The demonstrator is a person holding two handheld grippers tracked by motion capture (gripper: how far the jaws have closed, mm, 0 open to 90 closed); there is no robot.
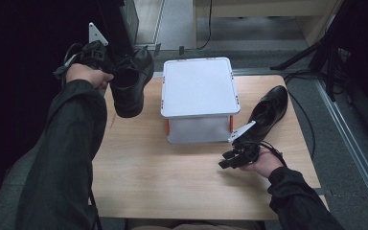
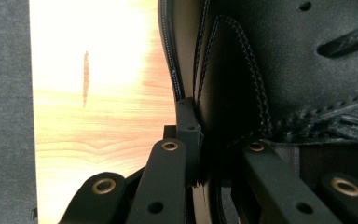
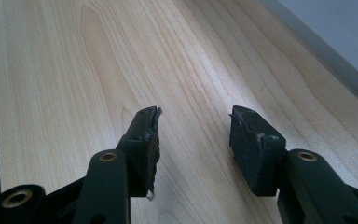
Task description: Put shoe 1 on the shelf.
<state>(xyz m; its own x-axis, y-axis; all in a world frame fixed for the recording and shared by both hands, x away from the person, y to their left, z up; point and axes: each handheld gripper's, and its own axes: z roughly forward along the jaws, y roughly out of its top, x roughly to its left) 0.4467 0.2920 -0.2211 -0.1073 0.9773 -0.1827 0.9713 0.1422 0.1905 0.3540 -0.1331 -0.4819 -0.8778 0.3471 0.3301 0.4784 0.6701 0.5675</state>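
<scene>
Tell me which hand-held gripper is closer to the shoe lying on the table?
Right. The right hand-held gripper rests just in front of the shoe on the table; the left hand-held gripper is across the box, holding the other shoe.

No words, nos. or signs to read anywhere: shoe (image 1: pixel 130 81), white box (image 1: pixel 199 86), 2nd shoe (image 1: pixel 270 108) & wood table (image 1: pixel 172 177) all look blank.

We see a light wooden table (image 1: pixel 172 182), grey carpet floor (image 1: pixel 350 158) at right, a black tripod (image 1: pixel 316 50) far right, pale wooden furniture (image 1: pixel 268 12) far, darkness at left.
</scene>
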